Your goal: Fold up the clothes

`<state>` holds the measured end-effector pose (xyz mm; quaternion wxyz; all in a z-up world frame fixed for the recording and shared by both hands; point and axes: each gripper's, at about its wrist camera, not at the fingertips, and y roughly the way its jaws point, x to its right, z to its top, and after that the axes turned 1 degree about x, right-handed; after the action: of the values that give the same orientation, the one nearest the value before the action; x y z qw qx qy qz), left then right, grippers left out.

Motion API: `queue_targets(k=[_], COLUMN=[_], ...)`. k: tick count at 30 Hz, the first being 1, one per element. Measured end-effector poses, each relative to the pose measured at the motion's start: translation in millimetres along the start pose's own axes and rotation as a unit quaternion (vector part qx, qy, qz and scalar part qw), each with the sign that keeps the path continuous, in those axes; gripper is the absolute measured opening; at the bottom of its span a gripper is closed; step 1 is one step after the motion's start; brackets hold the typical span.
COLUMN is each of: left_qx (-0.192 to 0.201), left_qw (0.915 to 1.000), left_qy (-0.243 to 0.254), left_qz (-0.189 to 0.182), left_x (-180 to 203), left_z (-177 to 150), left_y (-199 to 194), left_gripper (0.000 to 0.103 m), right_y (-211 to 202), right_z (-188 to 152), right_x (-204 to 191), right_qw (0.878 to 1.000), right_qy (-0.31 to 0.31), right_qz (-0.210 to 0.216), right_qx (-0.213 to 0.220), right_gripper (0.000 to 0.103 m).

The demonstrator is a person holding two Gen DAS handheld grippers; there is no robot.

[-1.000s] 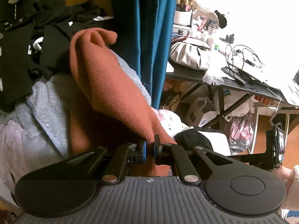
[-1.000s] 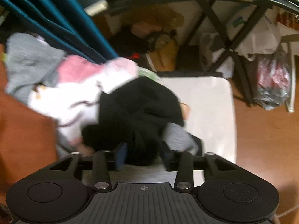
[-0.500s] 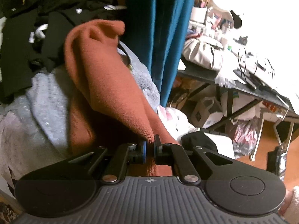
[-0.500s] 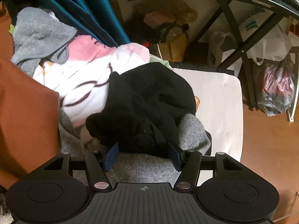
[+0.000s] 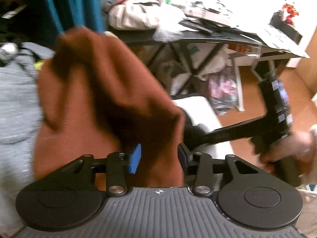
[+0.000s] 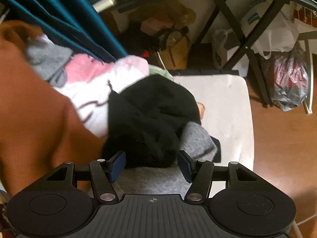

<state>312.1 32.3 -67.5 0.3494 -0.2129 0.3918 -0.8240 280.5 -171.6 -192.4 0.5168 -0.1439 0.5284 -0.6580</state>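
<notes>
Both claws now stand spread. Left claw [image 5: 158, 156] was pinching the rust-brown knitted garment [image 5: 103, 99] half a second ago; its jaws have parted, cloth loose between them, centre frame. Right claw [image 6: 151, 164] hovers over the black knitted garment [image 6: 150, 119]. Regrasp likely follows.

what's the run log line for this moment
left gripper: open, rust sweater between jaws | right gripper: open, over black garment | fold: not done

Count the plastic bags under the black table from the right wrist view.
3: a white bag behind the crossed legs, a white bag right of them, a pinkish translucent bag on the floor. Others may be hidden.
</notes>
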Motion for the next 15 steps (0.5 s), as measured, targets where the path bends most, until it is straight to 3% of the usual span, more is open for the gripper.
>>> queue_targets(k=[2, 4, 6, 13, 15], left_qx=[-0.003, 0.006, 0.012, 0.002, 0.005], left_qw=[1.0000, 0.9993, 0.9970, 0.9843, 0.9799], left_qy=[0.000, -0.033, -0.059, -0.139, -0.159], left_qz=[-0.001, 0.018, 0.048, 0.108, 0.121], left_x=[-2, -20, -36, -74, -79], left_z=[-4, -9, -16, -47, -56], left_y=[1, -8, -16, -31, -37], left_gripper=[0.043, 0.047, 0.058, 0.059, 0.061], right_y=[-6, -13, -19, -14, -7], right_z=[6, 14, 24, 67, 78], right_x=[-2, -4, -9, -54, -75], right_qw=[1.000, 0.999, 0.998, 0.991, 0.988], right_qy=[0.008, 0.020, 0.020, -0.036, -0.066], right_qz=[0.014, 0.031, 0.048, 0.102, 0.115], right_qx=[0.011, 0.024, 0.042, 0.075, 0.074], right_gripper=[0.055, 0.057, 0.067, 0.085, 0.096])
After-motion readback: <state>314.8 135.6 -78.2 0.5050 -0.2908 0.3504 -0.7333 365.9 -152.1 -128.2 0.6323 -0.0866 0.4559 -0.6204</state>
